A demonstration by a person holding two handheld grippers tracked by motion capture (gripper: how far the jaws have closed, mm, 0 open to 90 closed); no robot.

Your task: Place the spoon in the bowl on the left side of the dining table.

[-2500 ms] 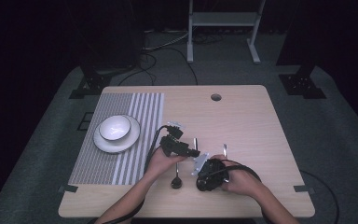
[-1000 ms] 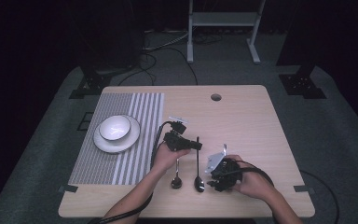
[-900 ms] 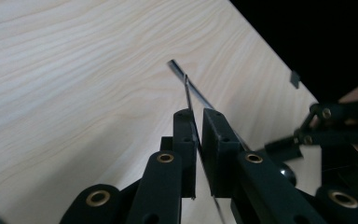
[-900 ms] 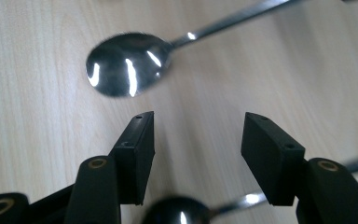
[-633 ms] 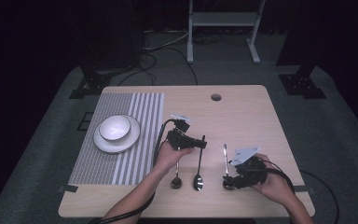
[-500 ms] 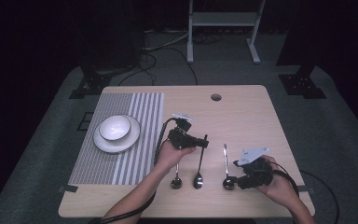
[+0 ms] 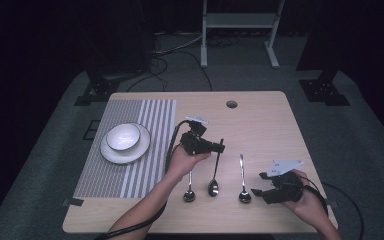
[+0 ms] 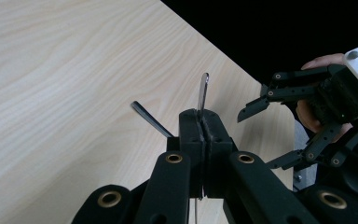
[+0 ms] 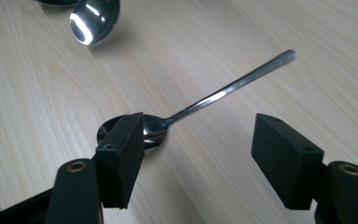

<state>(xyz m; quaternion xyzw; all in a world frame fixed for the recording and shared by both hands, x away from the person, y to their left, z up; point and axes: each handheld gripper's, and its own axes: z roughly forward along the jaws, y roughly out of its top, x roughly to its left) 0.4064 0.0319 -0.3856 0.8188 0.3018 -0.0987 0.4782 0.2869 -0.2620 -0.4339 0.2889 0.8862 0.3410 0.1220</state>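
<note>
Left hand-held gripper (image 7: 219, 146) pinches the middle shiny steel spoon's (image 7: 214, 176) handle on the pale wooden bench (image 7: 270, 125). Right hand-held gripper (image 7: 258, 185), spread, sits at 3 o'clock of the rightmost spoon (image 7: 242, 180).

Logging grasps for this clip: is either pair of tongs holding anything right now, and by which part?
The left tongs are shut on a spoon, gripping its handle near the tip. The right tongs are open, holding nothing.
</note>
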